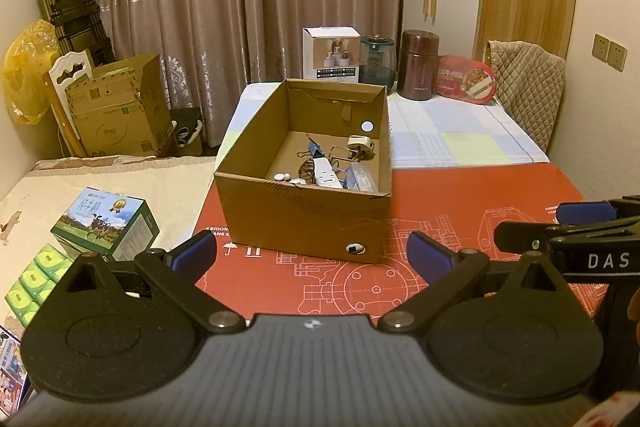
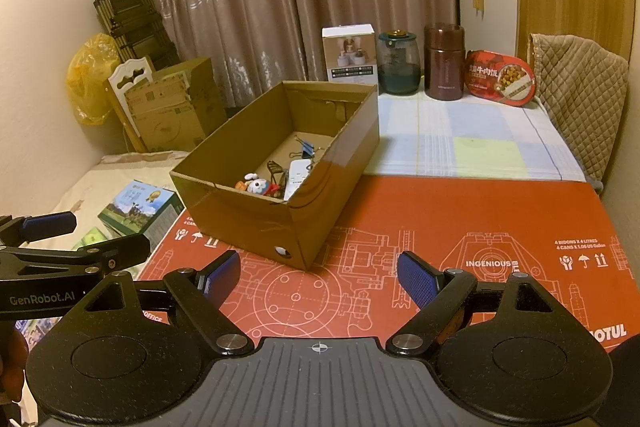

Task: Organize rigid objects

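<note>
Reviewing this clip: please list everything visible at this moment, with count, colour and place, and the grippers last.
cardboard box: one, brown, open, on the red mat
small items: several, mixed, inside the cardboard box; blue binder clip, white remote, white plug, toy figure
red mat: one, red with white drawings, under the cardboard box
checked cloth: one, pale blue and green, behind the red mat
white carton: one, far edge
glass jar: one, dark green
flask: one, brown
meal tub: one, red
milk carton: one, green, on the bed at left
left gripper: open, empty
right gripper: open, empty
</note>
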Action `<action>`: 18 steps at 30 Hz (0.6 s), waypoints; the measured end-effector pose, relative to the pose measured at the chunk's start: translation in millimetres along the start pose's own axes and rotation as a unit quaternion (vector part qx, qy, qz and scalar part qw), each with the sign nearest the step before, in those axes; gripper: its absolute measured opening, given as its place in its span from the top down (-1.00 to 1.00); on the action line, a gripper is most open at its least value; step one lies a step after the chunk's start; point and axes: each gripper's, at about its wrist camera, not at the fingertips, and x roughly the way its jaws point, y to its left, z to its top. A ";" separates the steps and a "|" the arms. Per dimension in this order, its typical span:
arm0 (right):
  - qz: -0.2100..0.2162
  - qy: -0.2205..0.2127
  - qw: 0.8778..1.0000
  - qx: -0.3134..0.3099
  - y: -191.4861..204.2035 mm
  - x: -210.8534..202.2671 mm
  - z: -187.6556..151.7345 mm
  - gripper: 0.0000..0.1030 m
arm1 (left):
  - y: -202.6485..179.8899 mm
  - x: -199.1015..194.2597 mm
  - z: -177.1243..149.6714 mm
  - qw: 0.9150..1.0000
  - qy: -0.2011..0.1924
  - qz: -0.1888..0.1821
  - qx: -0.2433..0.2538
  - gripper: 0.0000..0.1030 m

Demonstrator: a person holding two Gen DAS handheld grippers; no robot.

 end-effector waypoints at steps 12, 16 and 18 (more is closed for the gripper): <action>0.000 0.000 1.000 0.000 -0.1 0.2 0.3 -0.61 | -0.9 0.4 0.5 1.000 0.000 -0.001 0.000 -0.95; 0.000 0.001 1.000 0.000 -0.3 0.7 0.4 -0.61 | -1.2 0.6 0.5 1.000 0.000 -0.001 0.000 -0.95; 0.000 0.001 1.000 0.000 -0.2 0.7 0.4 -0.61 | -0.9 0.4 0.4 1.000 0.000 -0.001 0.000 -0.95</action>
